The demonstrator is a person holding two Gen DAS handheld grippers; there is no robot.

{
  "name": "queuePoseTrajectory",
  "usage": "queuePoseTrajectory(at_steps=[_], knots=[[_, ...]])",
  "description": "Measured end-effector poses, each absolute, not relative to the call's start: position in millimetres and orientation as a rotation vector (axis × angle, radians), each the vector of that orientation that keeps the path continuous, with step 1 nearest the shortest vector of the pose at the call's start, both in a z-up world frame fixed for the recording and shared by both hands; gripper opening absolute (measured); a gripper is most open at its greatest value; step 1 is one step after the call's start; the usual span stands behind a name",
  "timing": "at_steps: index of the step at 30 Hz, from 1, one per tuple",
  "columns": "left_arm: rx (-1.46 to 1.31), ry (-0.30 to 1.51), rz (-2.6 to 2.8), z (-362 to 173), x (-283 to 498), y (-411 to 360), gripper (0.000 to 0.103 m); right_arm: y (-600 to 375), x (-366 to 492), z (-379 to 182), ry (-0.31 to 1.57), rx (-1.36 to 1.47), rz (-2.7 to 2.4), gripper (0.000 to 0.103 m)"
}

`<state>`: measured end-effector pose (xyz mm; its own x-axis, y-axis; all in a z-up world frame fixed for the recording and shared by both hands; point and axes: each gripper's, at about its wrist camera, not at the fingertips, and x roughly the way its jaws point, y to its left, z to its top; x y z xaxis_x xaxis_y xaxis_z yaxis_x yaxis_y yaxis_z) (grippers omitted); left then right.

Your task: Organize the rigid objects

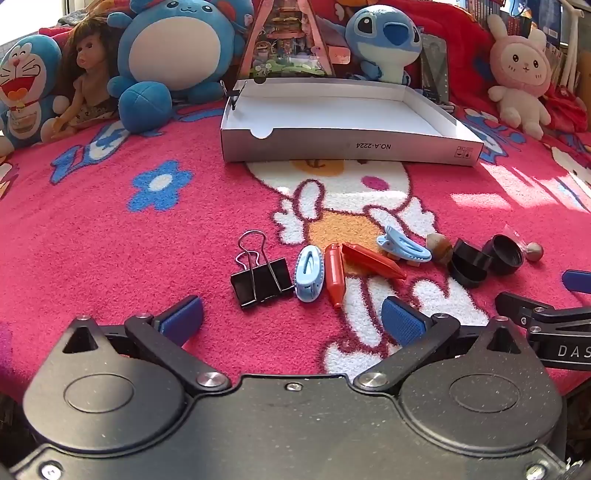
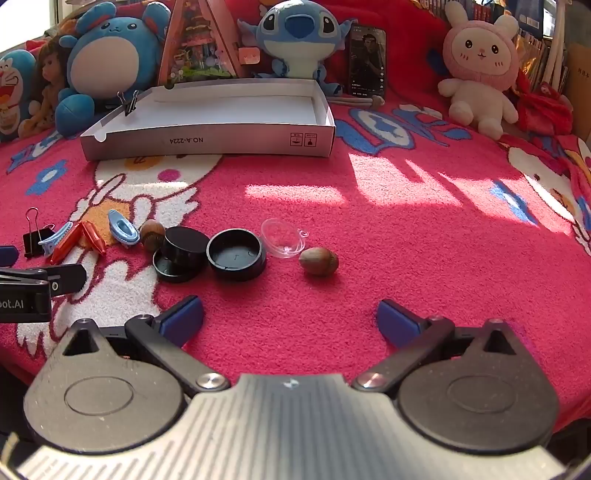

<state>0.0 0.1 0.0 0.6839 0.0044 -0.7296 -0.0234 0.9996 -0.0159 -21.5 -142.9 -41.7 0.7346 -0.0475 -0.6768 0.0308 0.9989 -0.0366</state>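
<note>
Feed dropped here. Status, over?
Left gripper and right gripper open, empty. Binder clip, caps, nuts loose on blanket. White box unobstructed.

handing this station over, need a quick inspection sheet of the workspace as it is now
surface: pink cartoon blanket, sun patches on it
job's things: white box holds nothing but a small clip on its rim; on the blanket a row of binder clip, two blue hair clips, orange pieces, black caps, clear plastic shell, two nuts
clutter: nothing seen beyond those
grippers: left gripper and right gripper both open, holding nothing, short of the row
cables: nothing seen
surroundings: plush toys, a doll, phone, books behind
</note>
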Motion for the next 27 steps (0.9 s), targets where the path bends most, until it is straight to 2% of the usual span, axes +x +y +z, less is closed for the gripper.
queuePoseTrajectory(at_steps=[27], knots=[[-0.015,0.826,0.020,-0.3,0.2,-0.4,0.103,-142.3,-21.5,-41.9,0.744,-0.024,-0.045,0.103]])
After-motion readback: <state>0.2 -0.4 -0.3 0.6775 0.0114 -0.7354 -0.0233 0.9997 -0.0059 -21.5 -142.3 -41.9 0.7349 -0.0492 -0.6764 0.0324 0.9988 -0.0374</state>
